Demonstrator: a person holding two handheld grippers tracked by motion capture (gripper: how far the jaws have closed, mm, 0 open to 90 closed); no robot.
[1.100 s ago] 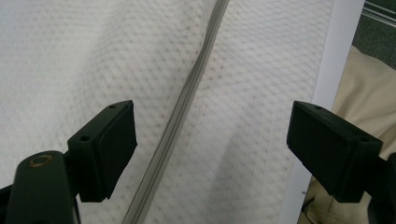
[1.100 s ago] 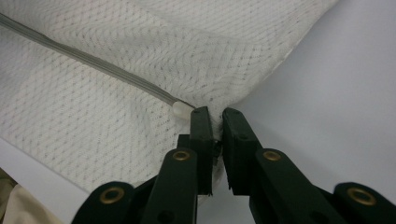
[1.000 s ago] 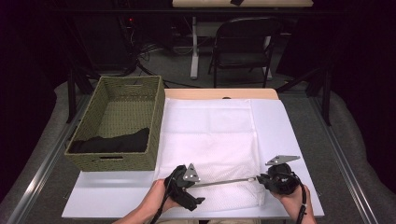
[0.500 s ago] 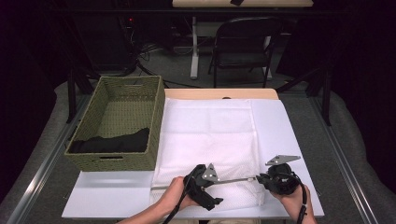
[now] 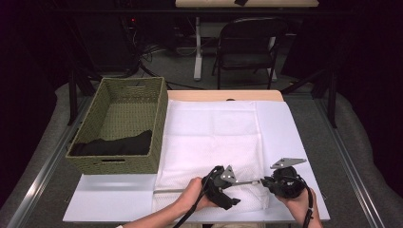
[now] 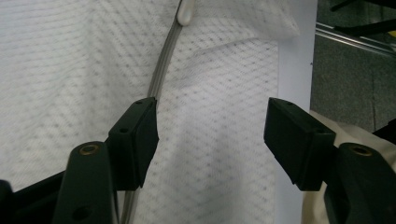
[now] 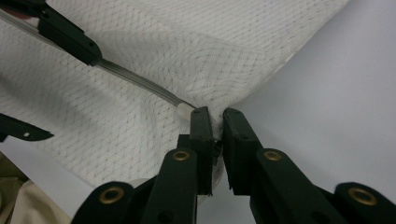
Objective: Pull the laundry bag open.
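Observation:
A white mesh bag (image 5: 214,137) lies flat on the white table (image 5: 294,142), its grey zipper (image 6: 163,70) running along the near edge. My left gripper (image 6: 212,135) hovers open just over the mesh, the zipper passing by its left jaw. In the high view the left gripper (image 5: 236,192) sits a short way left of the right gripper (image 5: 266,182). My right gripper (image 7: 215,116) is shut on the bag's fabric at the zipper's end, beside a small white zipper stop (image 7: 183,111). The bag's corner (image 7: 261,70) bunches up at the pinch.
A woven green basket (image 5: 114,159) stands at the table's left with dark cloth (image 5: 111,145) in its near end. A folding chair (image 5: 247,42) and cables lie beyond the far edge. Metal rails (image 5: 43,175) flank the table.
My left gripper has travelled right along the zipper, closing in on the right gripper. The right gripper has kept its hold in the same spot.

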